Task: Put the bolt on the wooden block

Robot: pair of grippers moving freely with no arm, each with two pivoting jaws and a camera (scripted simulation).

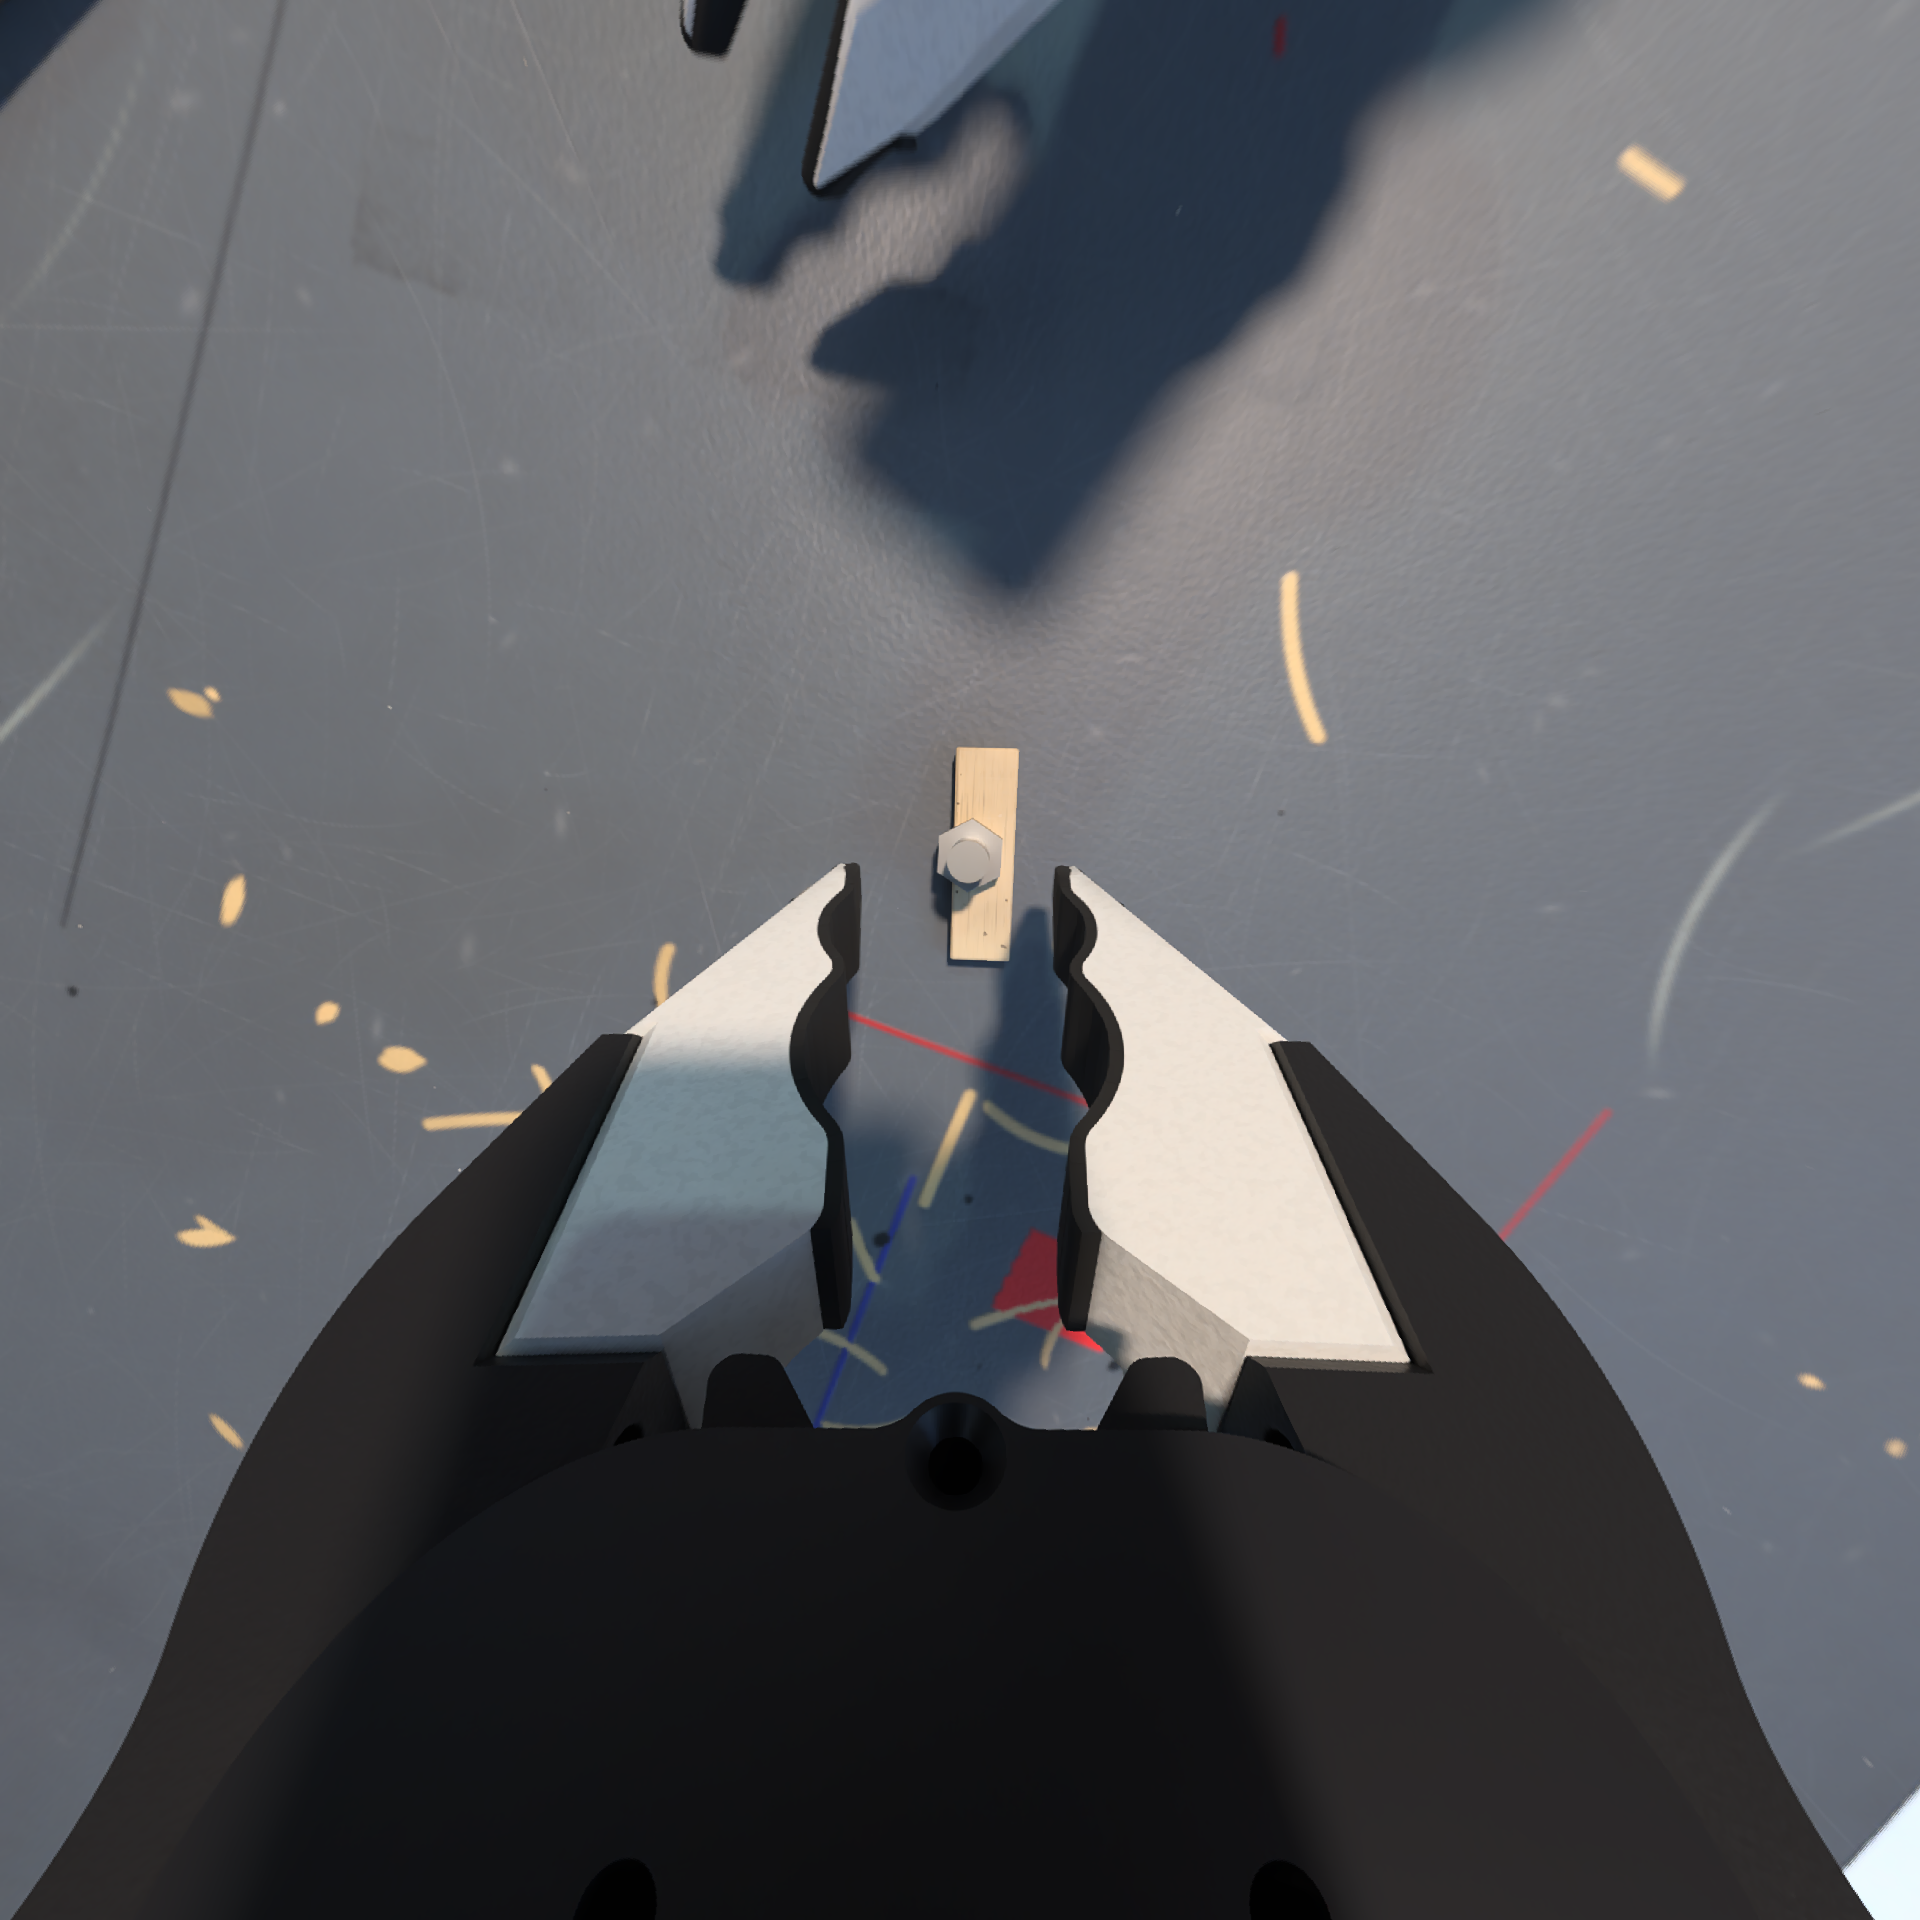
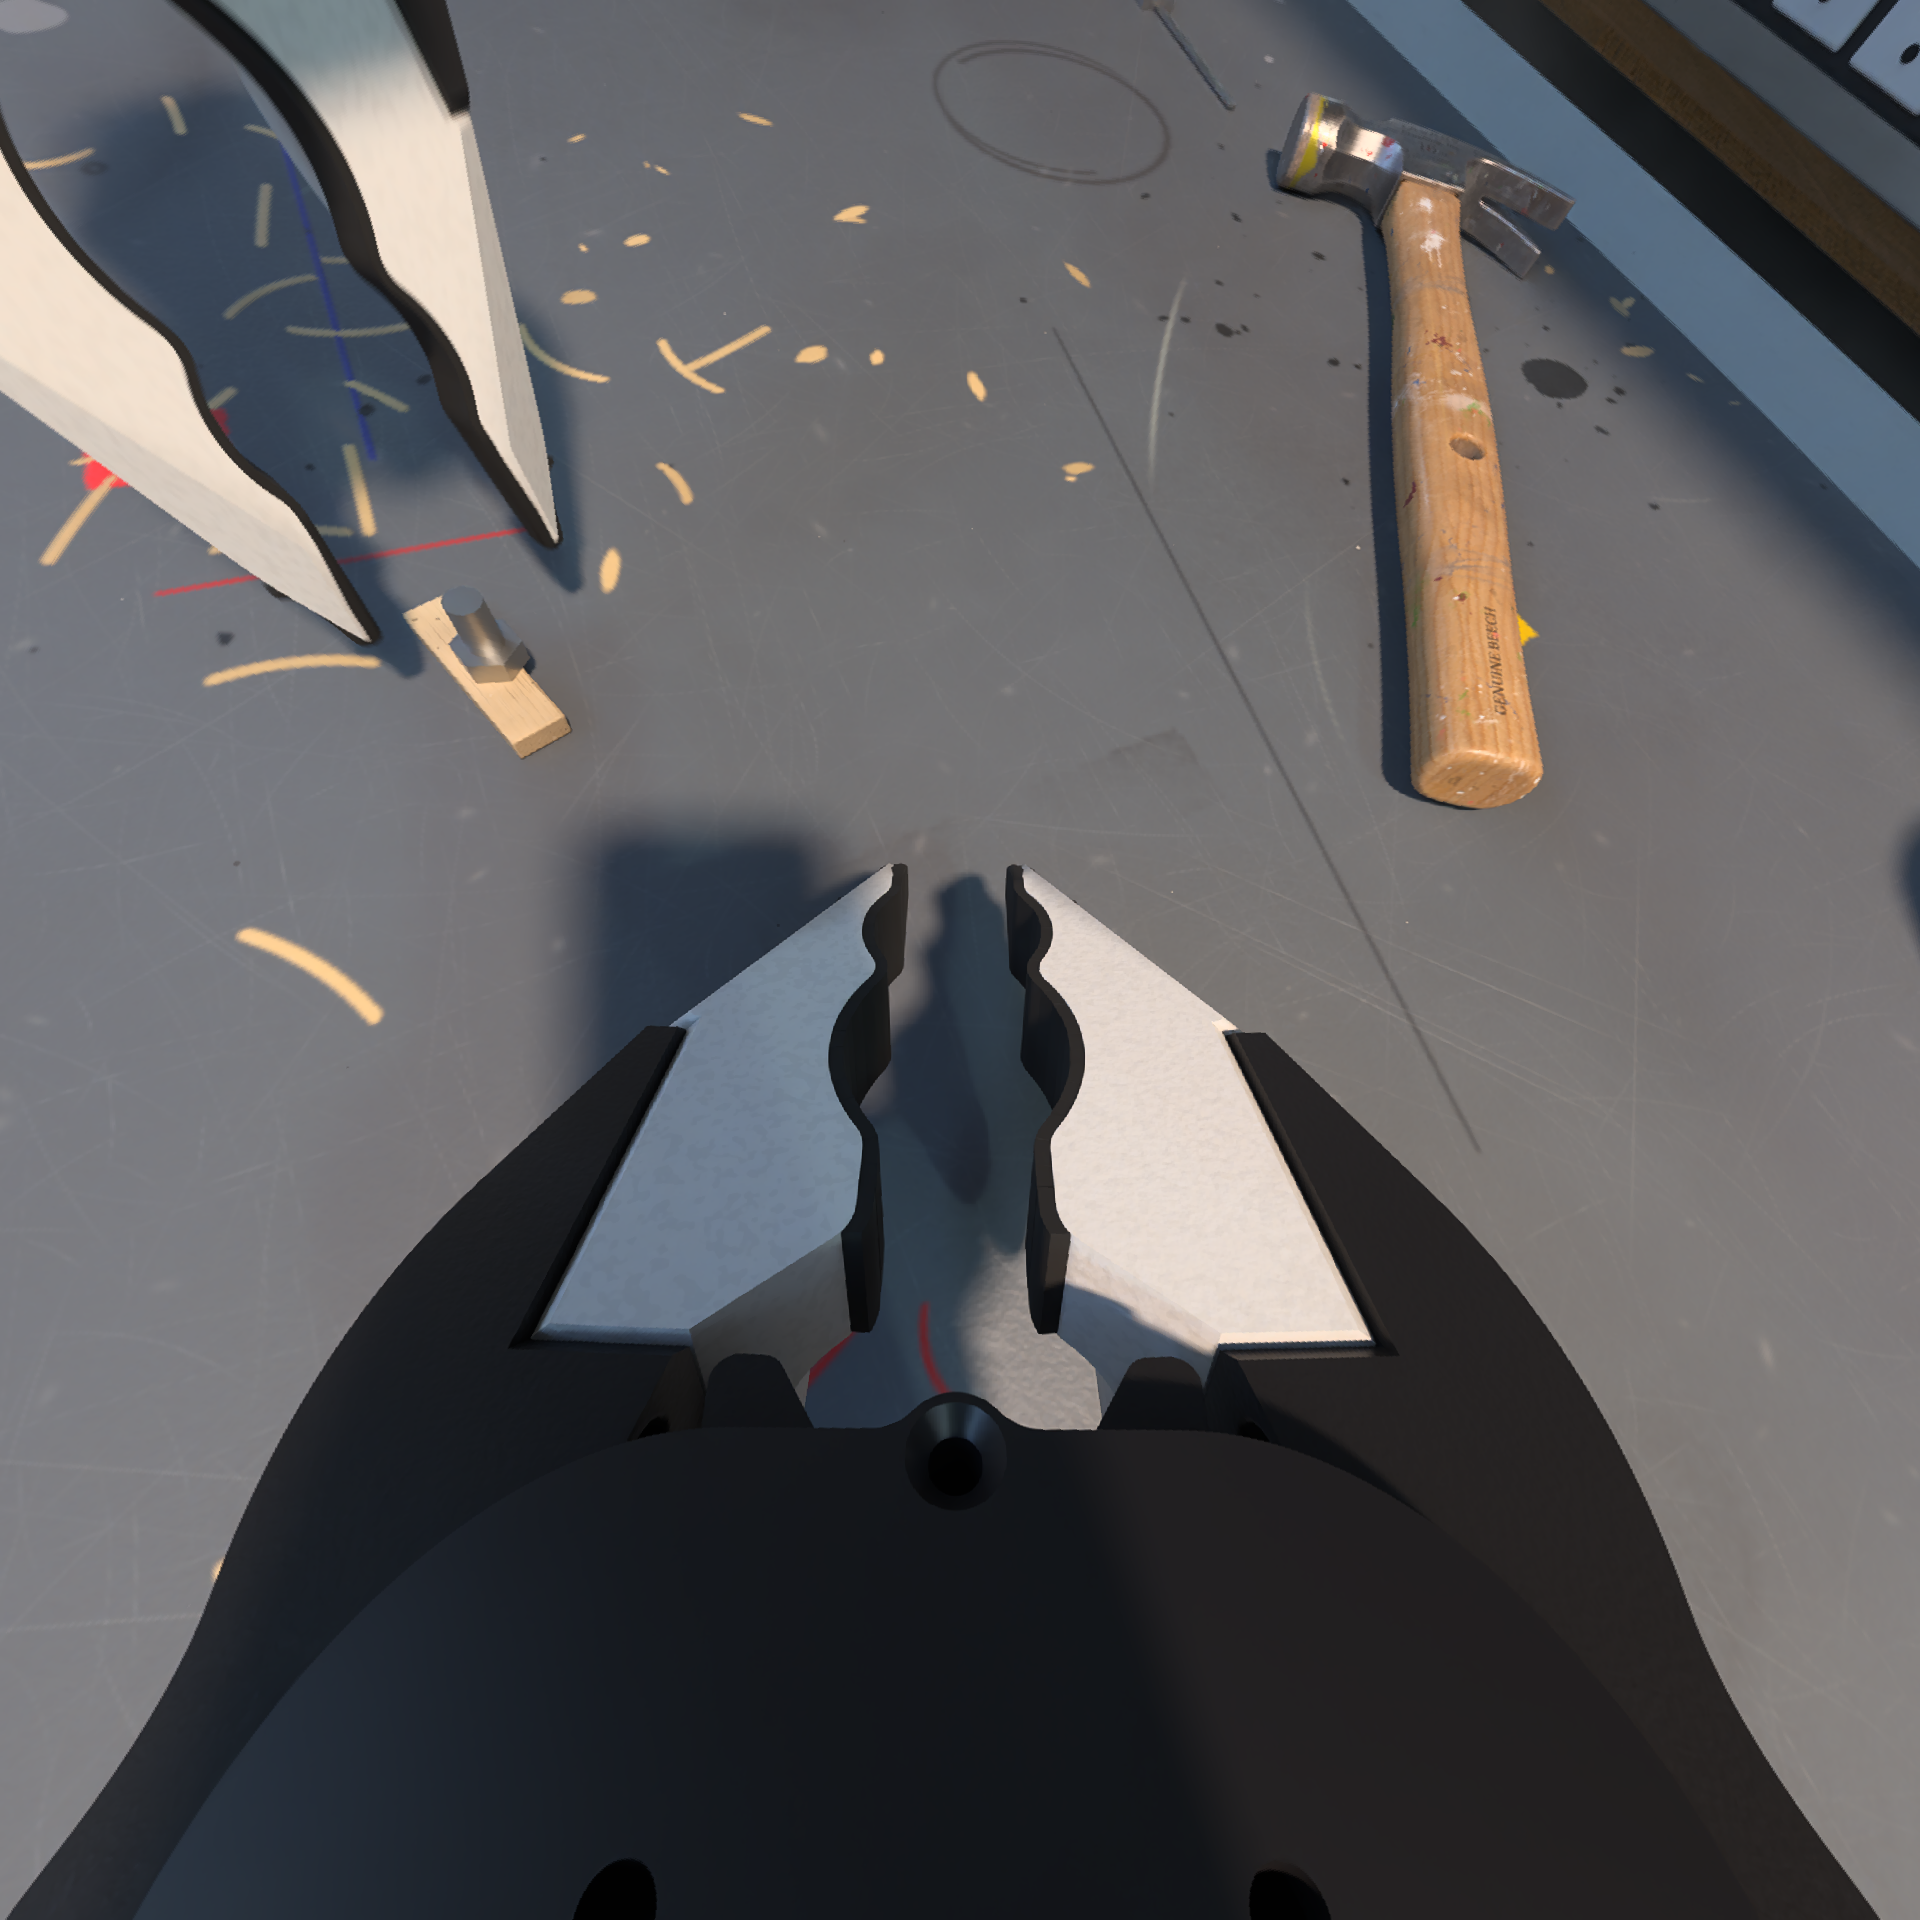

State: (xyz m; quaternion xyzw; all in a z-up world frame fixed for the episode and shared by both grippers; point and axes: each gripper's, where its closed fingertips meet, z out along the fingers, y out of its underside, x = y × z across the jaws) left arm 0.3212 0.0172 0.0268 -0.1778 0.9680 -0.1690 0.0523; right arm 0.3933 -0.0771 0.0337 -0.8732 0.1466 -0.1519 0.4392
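Note:
A small flat wooden block (image 1: 985,790) lies on the grey bench. A grey hex-head bolt (image 1: 968,858) stands on it, head down and shank up. My left gripper (image 1: 956,878) is open and empty, hovering just above the bolt and block. In the right wrist view the block (image 2: 520,707) and the bolt (image 2: 480,636) sit at the left, with the left gripper's fingers (image 2: 312,540) just above and beside them. My right gripper (image 2: 956,878) is open and empty, over bare bench well to the right of the block.
A wooden-handled claw hammer (image 2: 1449,457) lies at the right of the bench. Wood shavings (image 2: 717,358) and red and blue marks are scattered over the surface. The bench's far edge (image 2: 1662,197) runs at the upper right. The right gripper's finger (image 1: 894,94) shows at the top.

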